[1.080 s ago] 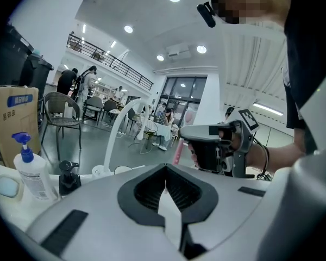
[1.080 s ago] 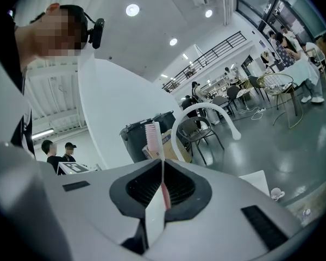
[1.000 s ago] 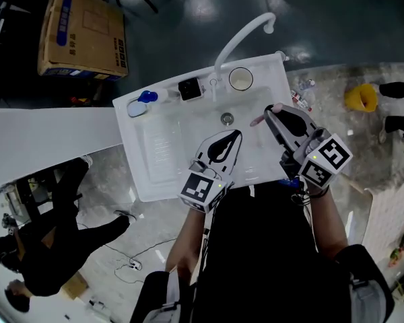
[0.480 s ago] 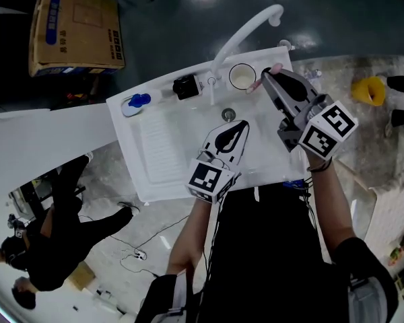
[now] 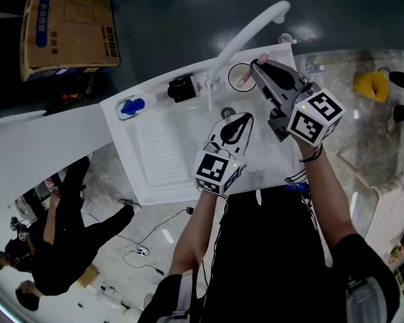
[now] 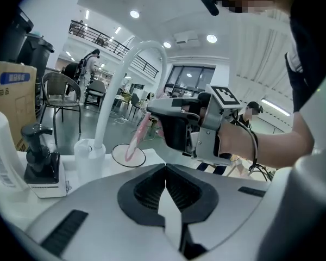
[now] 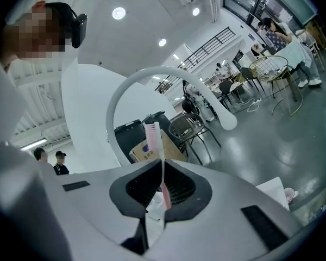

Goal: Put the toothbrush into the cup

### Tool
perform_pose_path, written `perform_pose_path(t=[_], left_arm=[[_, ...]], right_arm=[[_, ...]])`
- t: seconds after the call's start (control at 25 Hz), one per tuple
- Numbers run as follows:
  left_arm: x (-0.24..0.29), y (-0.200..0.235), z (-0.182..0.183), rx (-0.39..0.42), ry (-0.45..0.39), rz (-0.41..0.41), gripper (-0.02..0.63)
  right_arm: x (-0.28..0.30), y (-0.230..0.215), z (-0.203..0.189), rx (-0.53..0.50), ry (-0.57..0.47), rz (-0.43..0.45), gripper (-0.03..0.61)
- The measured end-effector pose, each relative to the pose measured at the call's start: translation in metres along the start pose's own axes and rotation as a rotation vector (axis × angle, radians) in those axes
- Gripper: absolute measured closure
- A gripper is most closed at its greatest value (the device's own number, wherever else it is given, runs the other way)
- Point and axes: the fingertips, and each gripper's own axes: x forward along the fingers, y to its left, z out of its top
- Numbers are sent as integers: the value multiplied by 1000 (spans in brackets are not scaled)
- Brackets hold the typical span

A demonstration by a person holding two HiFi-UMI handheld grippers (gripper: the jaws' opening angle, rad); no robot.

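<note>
toothbrush poised at cup mouth
pinched in right tongs, long axis slanting down, lower end over the cup opening just below; left tongs pressed together, empty, over the sink.

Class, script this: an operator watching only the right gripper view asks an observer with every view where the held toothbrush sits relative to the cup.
Operator: I see no cup. Where is it?
Observer: The cup stands beside the faucet; the toothbrush dips its lower end inside the rim.
Operator: Upright?
Observer: Tilted, leaning toward the right gripper.
Operator: The other gripper?
Observer: The left gripper, jaws shut and empty, hovers over the sink.
</note>
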Motion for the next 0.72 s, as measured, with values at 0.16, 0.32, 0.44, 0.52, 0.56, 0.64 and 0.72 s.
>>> perform_pose_path(t=[0.16,0.32,0.44,0.52,0.56,0.64,0.72], left_arm=[[9,6,-9,0,26,1,603],[10,6,-8,-3,30,-1,603],[7,7,-8,-9,27,1,603],[5,8,-9,-19,25,5,603],[4,9,-9,-23,23,7,603],[3,9,-9,-26,20,9,603],[2,10,-7,-22,16,9,603]], right_arm=[[7,-7,-13,5,31,-37,552],[13,-13,-24,1,51,-49,552],[18,-18,-31,2,57,-57,552],[20,-23,-37,2,58,-63,552],[21,-26,-41,0,62,-67,552],[23,-30,-47,-12,73,-78,552],[23,-33,-52,-27,87,-90,551]])
